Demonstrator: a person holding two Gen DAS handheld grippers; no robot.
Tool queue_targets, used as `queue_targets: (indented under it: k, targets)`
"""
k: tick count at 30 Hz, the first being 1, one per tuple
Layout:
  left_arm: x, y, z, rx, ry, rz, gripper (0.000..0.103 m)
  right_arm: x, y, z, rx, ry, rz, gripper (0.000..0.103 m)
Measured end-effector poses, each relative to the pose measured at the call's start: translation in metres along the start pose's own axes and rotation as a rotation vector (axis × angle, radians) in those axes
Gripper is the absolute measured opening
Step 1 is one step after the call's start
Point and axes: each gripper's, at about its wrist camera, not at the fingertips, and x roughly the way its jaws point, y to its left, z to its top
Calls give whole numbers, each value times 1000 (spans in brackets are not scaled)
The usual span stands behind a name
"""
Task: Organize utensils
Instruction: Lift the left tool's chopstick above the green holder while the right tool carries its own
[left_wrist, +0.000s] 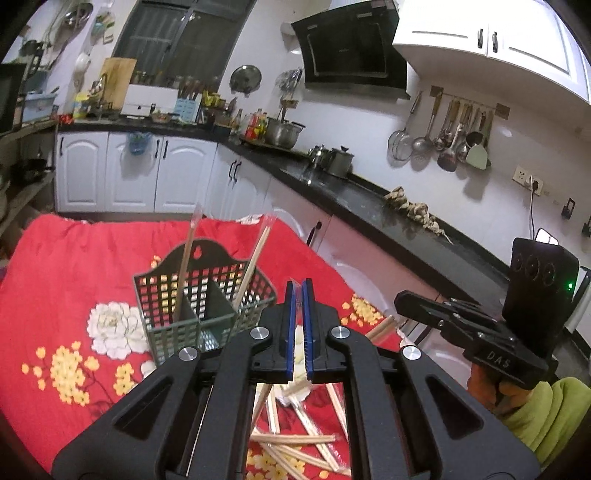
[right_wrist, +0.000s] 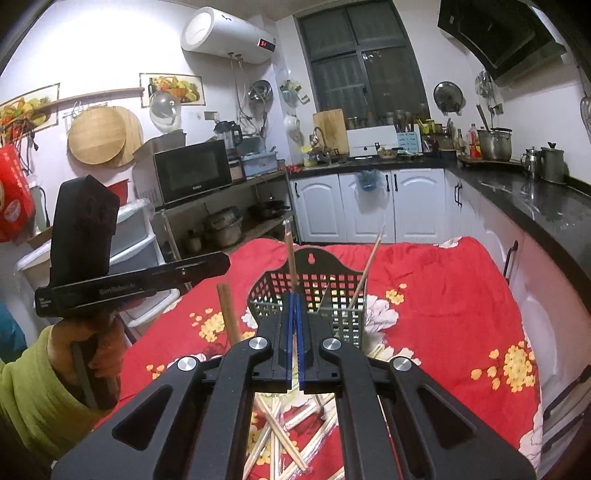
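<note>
Fingers together above chopsticks

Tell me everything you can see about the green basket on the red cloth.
The basket is dark green, seemingly plastic, with grid-holed walls and a taller back panel with a keyhole-shaped hanging hole. A solid divider splits it into two compartments. It stands upright on the red flowered cloth. One wrapped pair of chopsticks leans in the left compartment, another pair in the right. Loose chopsticks lie in front of it. No gripper touches it.
</note>
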Motion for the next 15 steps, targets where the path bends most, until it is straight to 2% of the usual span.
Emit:
queue_targets:
  k: [15]
  targets:
    - [-7, -20, 51, 81, -94, 12, 1, -19, 0, 43, -29, -116, -20, 2]
